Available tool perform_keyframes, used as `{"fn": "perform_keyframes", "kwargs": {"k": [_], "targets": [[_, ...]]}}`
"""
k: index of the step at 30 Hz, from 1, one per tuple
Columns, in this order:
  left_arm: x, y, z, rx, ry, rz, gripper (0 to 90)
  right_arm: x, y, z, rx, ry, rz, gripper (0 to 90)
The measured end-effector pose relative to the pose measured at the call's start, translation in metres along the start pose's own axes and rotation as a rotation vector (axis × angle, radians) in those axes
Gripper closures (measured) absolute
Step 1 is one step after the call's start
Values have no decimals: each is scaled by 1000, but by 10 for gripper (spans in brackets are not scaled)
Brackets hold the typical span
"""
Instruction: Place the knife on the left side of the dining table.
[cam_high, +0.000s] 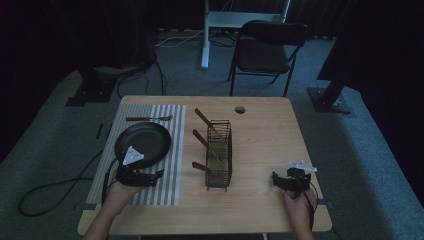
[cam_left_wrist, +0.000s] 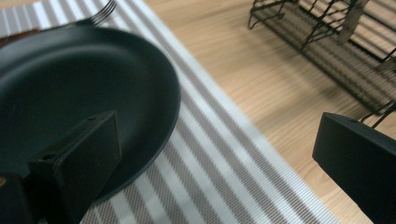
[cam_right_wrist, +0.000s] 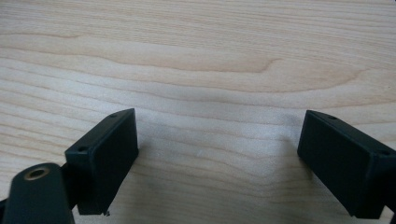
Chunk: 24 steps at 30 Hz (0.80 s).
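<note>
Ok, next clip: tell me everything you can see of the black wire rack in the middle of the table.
The black wire rack is a long, narrow, open-topped basket of thin dark metal wire, standing upright on the bare light wooden table just right of the grey-and-white striped placemat. Its long side runs away from the person. Three utensils with brown wooden handles lean in it, handles jutting out toward the placemat; their working ends are hard to make out. The left gripper view shows a mesh-like floor. Neither hand-held gripper touches it.

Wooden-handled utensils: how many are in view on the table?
4. Three stand in the wire rack, handles sticking out left; one fork lies on the striped mat beyond the black pan. More may be hidden.
</note>
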<state>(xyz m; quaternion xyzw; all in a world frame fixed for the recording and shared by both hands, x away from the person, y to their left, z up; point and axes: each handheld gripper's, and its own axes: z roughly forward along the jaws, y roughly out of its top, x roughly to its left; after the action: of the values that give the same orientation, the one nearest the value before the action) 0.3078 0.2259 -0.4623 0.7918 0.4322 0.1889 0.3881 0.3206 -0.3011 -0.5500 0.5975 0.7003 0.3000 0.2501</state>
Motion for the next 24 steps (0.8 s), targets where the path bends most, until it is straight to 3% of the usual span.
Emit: {"fn": "perform_keyframes", "kwargs": {"k": [24], "targets": [[-26, 63, 9, -61, -69, 94, 18, 0, 0, 0, -1, 1, 1, 113]]}}
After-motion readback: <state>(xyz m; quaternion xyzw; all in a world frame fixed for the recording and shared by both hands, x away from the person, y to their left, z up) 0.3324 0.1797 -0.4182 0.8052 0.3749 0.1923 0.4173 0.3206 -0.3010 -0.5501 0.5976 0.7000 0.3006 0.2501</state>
